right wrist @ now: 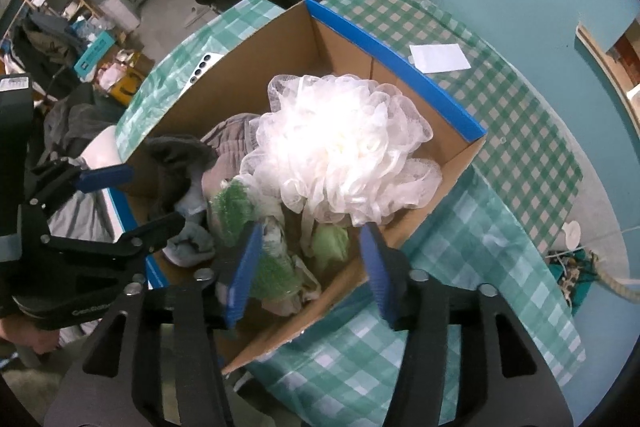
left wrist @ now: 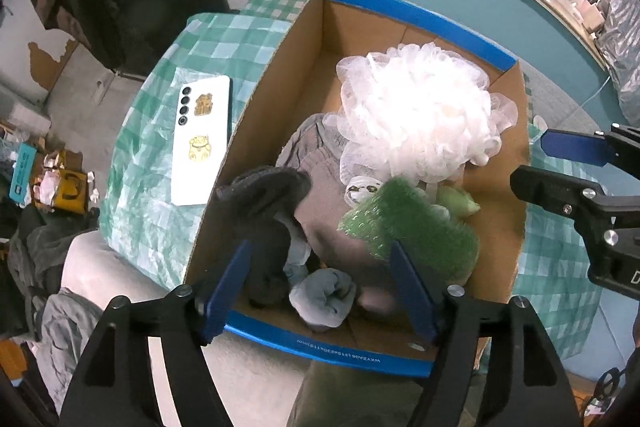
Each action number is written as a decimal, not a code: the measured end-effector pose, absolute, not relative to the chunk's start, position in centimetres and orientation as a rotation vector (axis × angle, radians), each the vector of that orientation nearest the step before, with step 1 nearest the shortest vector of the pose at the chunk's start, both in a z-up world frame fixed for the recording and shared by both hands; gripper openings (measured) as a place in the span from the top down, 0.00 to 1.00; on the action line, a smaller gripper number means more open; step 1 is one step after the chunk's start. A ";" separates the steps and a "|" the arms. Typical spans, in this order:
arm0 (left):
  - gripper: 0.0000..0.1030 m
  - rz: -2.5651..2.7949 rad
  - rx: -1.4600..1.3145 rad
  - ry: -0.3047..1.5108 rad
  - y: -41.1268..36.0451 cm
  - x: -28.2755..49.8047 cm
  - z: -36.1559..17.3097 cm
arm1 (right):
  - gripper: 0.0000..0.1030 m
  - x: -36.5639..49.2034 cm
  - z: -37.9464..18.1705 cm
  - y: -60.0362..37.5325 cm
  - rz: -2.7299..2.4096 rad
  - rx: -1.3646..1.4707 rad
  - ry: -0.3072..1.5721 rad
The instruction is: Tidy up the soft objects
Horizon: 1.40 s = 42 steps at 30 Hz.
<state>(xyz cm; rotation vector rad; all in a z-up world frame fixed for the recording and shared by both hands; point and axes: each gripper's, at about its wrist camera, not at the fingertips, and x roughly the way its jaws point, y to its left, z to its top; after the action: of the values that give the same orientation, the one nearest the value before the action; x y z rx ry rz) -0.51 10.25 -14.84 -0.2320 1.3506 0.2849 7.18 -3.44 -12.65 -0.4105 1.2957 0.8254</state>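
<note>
A cardboard box with a blue rim (left wrist: 424,15) (right wrist: 392,63) holds the soft things. A big white mesh bath pouf (left wrist: 416,115) (right wrist: 344,155) fills its far side, lying on a grey cloth (left wrist: 316,163). A green scrubber (left wrist: 412,223) (right wrist: 272,267), a dark sock (left wrist: 268,219) and a rolled grey sock (left wrist: 324,299) (right wrist: 188,247) lie at the near side. My left gripper (left wrist: 320,287) (right wrist: 132,201) hangs open over the socks, pads touching nothing. My right gripper (right wrist: 312,267) (left wrist: 560,167) stands open above the scrubber and a pale green item (right wrist: 330,243).
The box stands on a green checked tablecloth (right wrist: 520,155). A white phone (left wrist: 200,139) lies left of the box, and a white card (right wrist: 440,58) behind it. Clothes and clutter (left wrist: 60,183) cover the floor at the left. A teal wall rises behind the table.
</note>
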 end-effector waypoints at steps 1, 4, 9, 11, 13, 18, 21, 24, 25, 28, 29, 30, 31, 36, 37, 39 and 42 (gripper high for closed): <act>0.27 0.284 -0.228 1.350 10.1 -0.5 -14.7 | 0.45 7.2 -12.5 -3.4 0.823 -0.410 1.291; 0.26 0.282 -0.219 1.342 9.9 -0.5 -14.1 | 0.45 7.2 -11.9 -3.6 0.815 -0.403 1.283; 0.22 0.276 -0.204 1.311 9.3 -0.5 -12.5 | 0.41 7.2 -10.6 -4.1 0.799 -0.376 1.266; 0.22 0.275 -0.207 1.293 9.0 -0.7 -11.6 | 0.38 7.1 -9.9 -4.4 0.792 -0.371 1.252; 0.22 0.278 -0.218 1.280 8.9 -0.8 -10.7 | 0.38 7.0 -9.1 -4.7 0.782 -0.362 1.235; 0.16 0.286 -0.232 1.229 8.6 -1.2 -8.4 | 0.37 6.8 -7.2 -5.8 0.738 -0.322 1.196; 0.16 0.281 -0.227 1.202 8.3 -1.6 -7.1 | 0.37 6.6 -6.0 -6.5 0.719 -0.291 1.179; 0.14 0.268 -0.225 1.188 7.9 -1.8 -6.0 | 0.36 6.4 -4.9 -7.1 0.698 -0.275 1.162; 0.13 0.264 -0.222 1.185 7.8 -1.8 -5.6 | 0.36 6.3 -4.6 -7.3 0.692 -0.270 1.155; 0.05 0.257 -0.211 1.167 7.3 -2.0 -4.5 | 0.36 6.1 -3.4 -8.1 0.662 -0.261 1.136; 0.03 0.255 -0.206 1.160 7.2 -2.1 -4.2 | 0.36 5.9 -3.0 -8.4 0.647 -0.258 1.126; 0.03 0.253 -0.201 1.151 7.0 -2.2 -3.9 | 0.36 5.8 -2.8 -8.7 0.637 -0.257 1.121; 0.03 0.250 -0.198 1.147 6.9 -2.3 -3.7 | 0.36 5.7 -2.5 -9.0 0.628 -0.255 1.117; 0.02 0.230 -0.179 1.131 6.3 -2.8 -2.7 | 0.35 5.0 -1.6 -10.2 0.606 -0.236 1.106; 0.02 0.227 -0.175 1.126 6.2 -2.9 -2.6 | 0.35 4.8 -1.5 -10.3 0.603 -0.231 1.103; 0.01 0.225 -0.163 1.116 5.9 -3.1 -2.1 | 0.35 4.7 -1.2 -10.7 0.596 -0.223 1.094; 0.01 0.215 -0.153 1.118 5.5 -3.2 -1.7 | 0.35 4.5 -0.8 -11.3 0.585 -0.215 1.080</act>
<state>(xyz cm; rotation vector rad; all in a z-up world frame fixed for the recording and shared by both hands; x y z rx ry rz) -3.17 5.49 -1.65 -0.1530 1.1181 0.2146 4.46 -11.27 -0.78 -0.2147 1.0798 0.5845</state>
